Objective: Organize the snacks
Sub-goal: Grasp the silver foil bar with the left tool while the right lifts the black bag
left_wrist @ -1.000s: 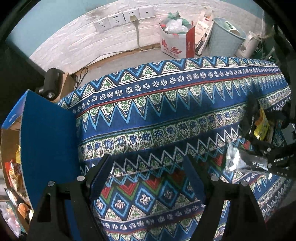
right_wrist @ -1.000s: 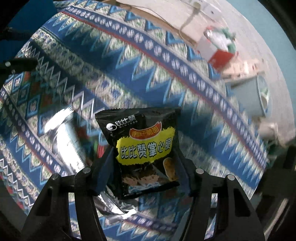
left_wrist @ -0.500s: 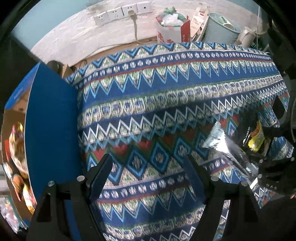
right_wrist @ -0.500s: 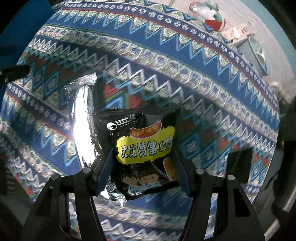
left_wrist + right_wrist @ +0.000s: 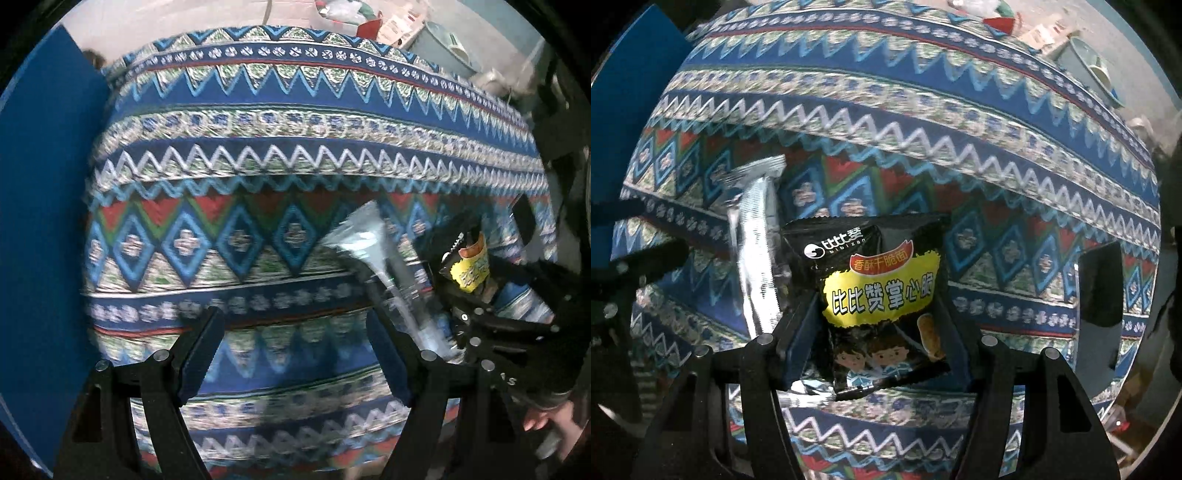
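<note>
My right gripper [image 5: 882, 328] is shut on a black-and-yellow snack packet [image 5: 879, 295] and holds it above the patterned tablecloth [image 5: 923, 122]. A silver packet [image 5: 755, 251] sticks out behind it on the left, caught in the same grip. In the left wrist view the right gripper [image 5: 491, 332] shows at the right with the black-and-yellow packet [image 5: 467, 267] and the silver packet [image 5: 373, 251]. My left gripper [image 5: 295, 350] is open and empty over the cloth [image 5: 295, 155].
A blue box flap [image 5: 40, 221] stands along the left edge and also shows in the right wrist view [image 5: 631, 85]. Beyond the table's far edge are a red-and-white carton [image 5: 354, 14] and a pale bin [image 5: 443, 44]. A dark object [image 5: 1100, 284] lies at right.
Both grippers have drawn back and up from the table, so more cloth shows. The right gripper keeps both packets. The blue box has slid to the left edge, its contents out of view.
</note>
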